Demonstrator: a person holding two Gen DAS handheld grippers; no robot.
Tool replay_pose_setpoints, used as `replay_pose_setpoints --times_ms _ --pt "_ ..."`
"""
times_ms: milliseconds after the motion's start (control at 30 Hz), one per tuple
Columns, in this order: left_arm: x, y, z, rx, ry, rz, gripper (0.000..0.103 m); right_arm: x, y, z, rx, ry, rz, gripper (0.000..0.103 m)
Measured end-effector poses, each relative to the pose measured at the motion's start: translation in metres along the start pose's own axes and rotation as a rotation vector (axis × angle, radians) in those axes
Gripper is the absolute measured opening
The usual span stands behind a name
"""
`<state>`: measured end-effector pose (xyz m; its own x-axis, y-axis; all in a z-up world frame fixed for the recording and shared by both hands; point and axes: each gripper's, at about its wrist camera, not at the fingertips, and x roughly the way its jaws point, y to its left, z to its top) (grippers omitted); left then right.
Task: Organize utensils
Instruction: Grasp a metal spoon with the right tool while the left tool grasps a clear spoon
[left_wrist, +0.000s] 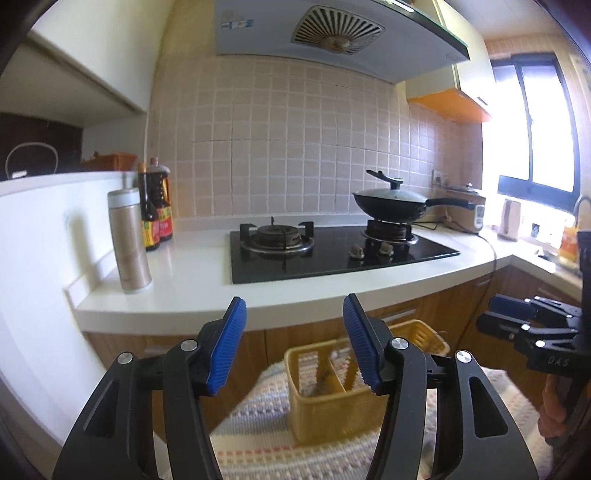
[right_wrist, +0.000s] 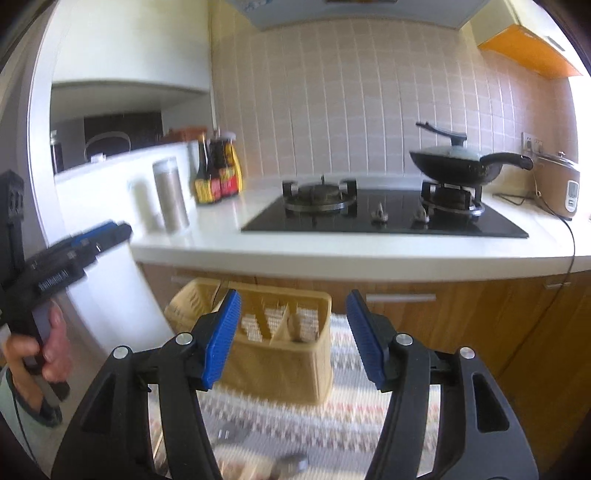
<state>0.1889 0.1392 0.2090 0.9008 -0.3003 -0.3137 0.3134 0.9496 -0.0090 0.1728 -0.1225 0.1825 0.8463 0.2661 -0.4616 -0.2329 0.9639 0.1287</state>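
Left tool: the left tool (left_wrist: 294, 341) is held released, nothing between its blue pads; the jaws stand wide apart.
Right tool: the right tool (right_wrist: 291, 338) is likewise released and empty. In the left view it (left_wrist: 495, 317) is seen from the side and its jaws look close together, so the right wrist view is trusted.
Organizer: a yellow divided basket (left_wrist: 332, 413) (right_wrist: 280, 363) stands on a woven striped cloth (left_wrist: 258, 424), below and in front of both tools, before the wooden cabinet fronts.
Utensils: grey blurred shapes (right_wrist: 291, 461) lie on the cloth at the bottom edge of the right view, nearer than the basket; they are judged to be utensils, though too blurred to name.
Key relation: these pieces lie under the right tool, so the right is judged nearer; their long axis cannot be told.
View difference: the loose pieces are shown only by the right view; something grey inside a basket compartment (left_wrist: 325, 380) is shown by both.
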Motion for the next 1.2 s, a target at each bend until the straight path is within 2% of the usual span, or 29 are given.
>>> replay_pose_setpoints --times_ms 167,300,400,633,733,900,1100,1200 --pt "-0.020 -0.001 0.000 0.007 0.100 -0.072 0.054 -0.010 0.011 -0.005 0.013 0.177 -0.005 0.056" --pt "-0.023 -0.007 -0.013 0.036 0.210 -0.097 0.054 -0.005 0.016 -0.020 0.055 0.348 0.007 0.056" --pt "-0.019 -0.007 -0.028 0.037 0.297 -0.116 0.054 0.001 0.019 -0.035 0.084 0.436 0.026 0.056" --pt "0.006 -0.012 -0.073 0.055 0.501 -0.212 0.054 0.023 0.018 -0.070 0.115 0.604 0.026 0.055" --pt "0.024 -0.014 -0.095 0.037 0.592 -0.268 0.053 0.037 0.015 -0.084 0.154 0.681 0.046 0.049" --pt "0.052 -0.023 -0.121 0.002 0.721 -0.352 0.051 0.061 0.001 -0.106 0.325 0.807 0.117 0.038" --pt "0.084 -0.043 -0.145 0.045 0.804 -0.328 0.051 0.088 -0.015 -0.136 0.545 0.893 0.182 0.035" --pt "0.093 -0.053 -0.153 0.089 0.825 -0.304 0.045 0.097 -0.017 -0.142 0.575 0.909 0.159 0.034"
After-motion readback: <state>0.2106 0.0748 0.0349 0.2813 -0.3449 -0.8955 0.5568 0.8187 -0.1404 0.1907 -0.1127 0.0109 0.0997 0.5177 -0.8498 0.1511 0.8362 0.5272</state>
